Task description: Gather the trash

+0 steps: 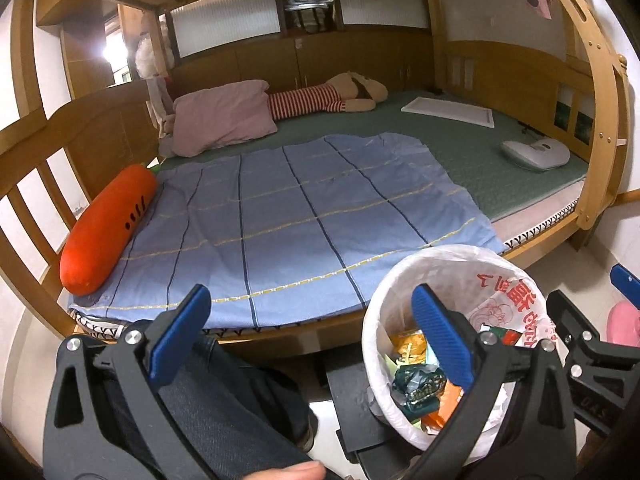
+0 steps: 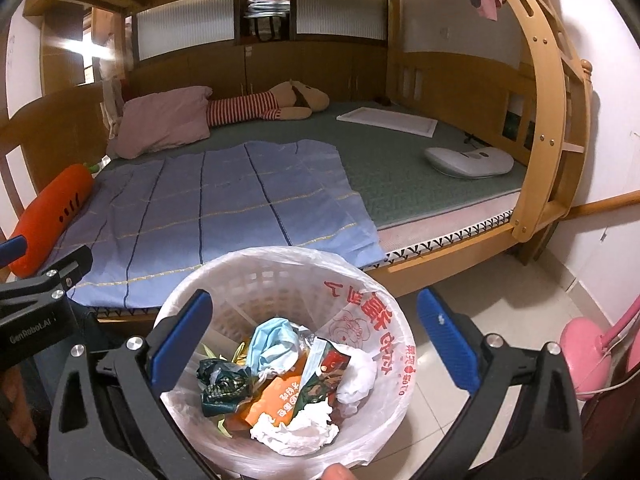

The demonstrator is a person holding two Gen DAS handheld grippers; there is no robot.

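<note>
Hovering over the bin [image 2: 372, 320] we hold both grippers — right [image 2: 314, 338], left [image 1: 312, 334] — jaws wide, empty, trash [image 2: 280, 376] inside, bed [image 2: 224, 200] behind.

the bed [image 2: 448, 240] is a wooden bunk frame whose mattress wears a green quilted cover [image 2: 400, 168]. a blue checked sheet [image 2: 208, 216] is spread flat over the near half, reaching the front edge. at about nine o'clock of the sheet an orange carrot-shaped cushion [image 2: 48, 212] lies along the headboard rails, touching the sheet's edge. at eleven o'clock a pink pillow [image 2: 164, 124] rests on the green cover, and just beside it, toward twelve, a striped plush toy [image 2: 272, 106] lies flat. a white flat board [image 2: 388, 120] sits at one o'clock, and a white oval device [image 2: 468, 162] at two. the tiled floor [image 2: 512, 300] carries a white lined basket [image 2: 248, 280] full of wrappers at six o'clock, and a pink object [image 2: 580, 352] at four.
</note>
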